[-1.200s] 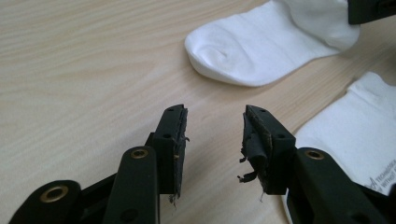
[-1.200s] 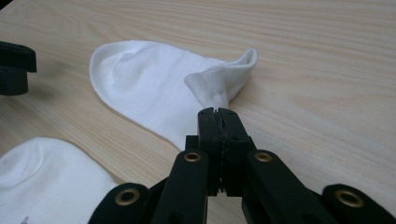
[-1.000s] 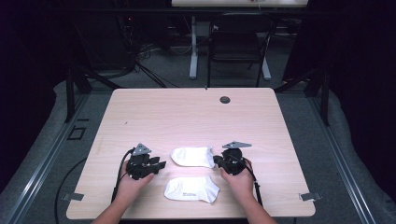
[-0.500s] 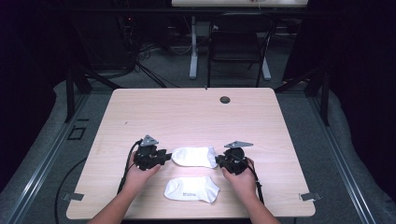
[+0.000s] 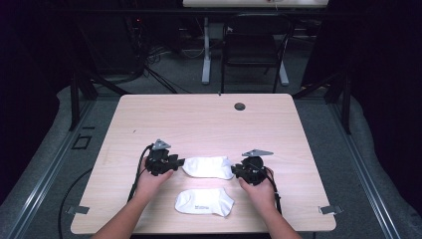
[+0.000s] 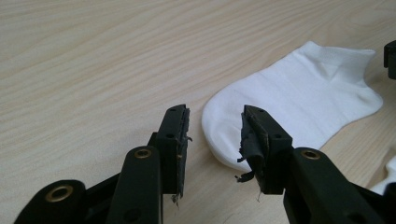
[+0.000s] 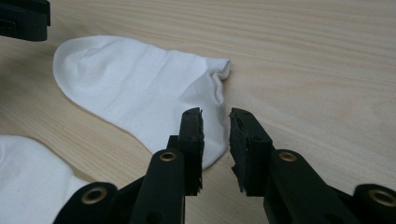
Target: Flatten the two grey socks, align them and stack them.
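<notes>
dark lab, cables (image 5: 154,74), stand legs (image 5: 206,74)

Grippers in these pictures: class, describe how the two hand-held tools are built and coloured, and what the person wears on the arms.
The left gripper and the right gripper are black, each with two flat jaws, brass-coloured pivot rivets and frayed dark pads. From above, each carries a grey three-cornered plate and trails a black cable. The forearms are bare, with no sleeves visible.

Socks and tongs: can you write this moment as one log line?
left tongs: open, at far sock toe | right tongs: open, at its cuff | near sock: untouched
</notes>
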`<state>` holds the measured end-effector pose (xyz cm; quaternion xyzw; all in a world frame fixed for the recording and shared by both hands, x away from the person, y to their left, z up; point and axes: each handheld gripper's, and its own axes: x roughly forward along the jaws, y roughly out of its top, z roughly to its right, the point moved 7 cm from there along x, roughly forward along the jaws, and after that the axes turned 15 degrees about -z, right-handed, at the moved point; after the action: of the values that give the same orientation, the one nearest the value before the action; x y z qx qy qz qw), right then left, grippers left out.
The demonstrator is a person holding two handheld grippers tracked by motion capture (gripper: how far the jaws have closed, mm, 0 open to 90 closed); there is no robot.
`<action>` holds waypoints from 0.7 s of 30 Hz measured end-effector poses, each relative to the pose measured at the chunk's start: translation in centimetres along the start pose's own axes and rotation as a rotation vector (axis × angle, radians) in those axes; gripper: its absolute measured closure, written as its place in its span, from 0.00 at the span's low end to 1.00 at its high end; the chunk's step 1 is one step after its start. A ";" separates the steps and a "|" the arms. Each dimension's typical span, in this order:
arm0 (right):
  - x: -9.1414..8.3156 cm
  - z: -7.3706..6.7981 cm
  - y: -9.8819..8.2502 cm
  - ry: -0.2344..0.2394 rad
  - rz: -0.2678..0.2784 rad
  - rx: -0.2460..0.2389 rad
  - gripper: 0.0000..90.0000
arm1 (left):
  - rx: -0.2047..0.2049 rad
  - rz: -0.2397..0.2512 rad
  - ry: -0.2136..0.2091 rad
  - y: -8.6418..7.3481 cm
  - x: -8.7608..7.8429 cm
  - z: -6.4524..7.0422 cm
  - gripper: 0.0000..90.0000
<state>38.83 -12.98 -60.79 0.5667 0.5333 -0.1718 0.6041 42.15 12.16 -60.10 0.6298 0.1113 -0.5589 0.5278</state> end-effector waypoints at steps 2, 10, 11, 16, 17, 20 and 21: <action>0.0 0.0 0.0 -0.003 0.002 0.005 0.82 | 0.002 -0.005 0.001 0.0 0.3 0.0 0.68; 0.1 0.4 0.2 -0.001 0.016 0.018 0.79 | 0.001 -0.025 0.003 -0.1 1.1 0.0 0.68; 0.1 0.4 0.3 0.000 0.020 0.019 0.78 | 0.001 -0.028 0.001 -0.1 1.2 0.0 0.68; 0.1 0.6 0.4 0.007 0.030 0.029 0.75 | 0.004 -0.046 0.006 -0.3 1.9 0.0 0.69; 0.2 0.6 0.5 0.012 0.029 0.029 0.74 | 0.001 -0.050 0.003 -0.3 2.0 -0.1 0.69; 0.4 0.7 0.6 0.008 0.036 0.027 0.72 | 0.003 -0.054 -0.003 -0.3 2.1 0.1 0.70; 0.4 0.7 0.6 0.010 0.039 0.028 0.72 | 0.004 -0.054 -0.002 -0.3 2.2 0.1 0.70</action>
<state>39.82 -13.27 -60.97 0.5862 0.5228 -0.1648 0.5966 42.63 11.22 -62.08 0.6271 0.1270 -0.5737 0.5114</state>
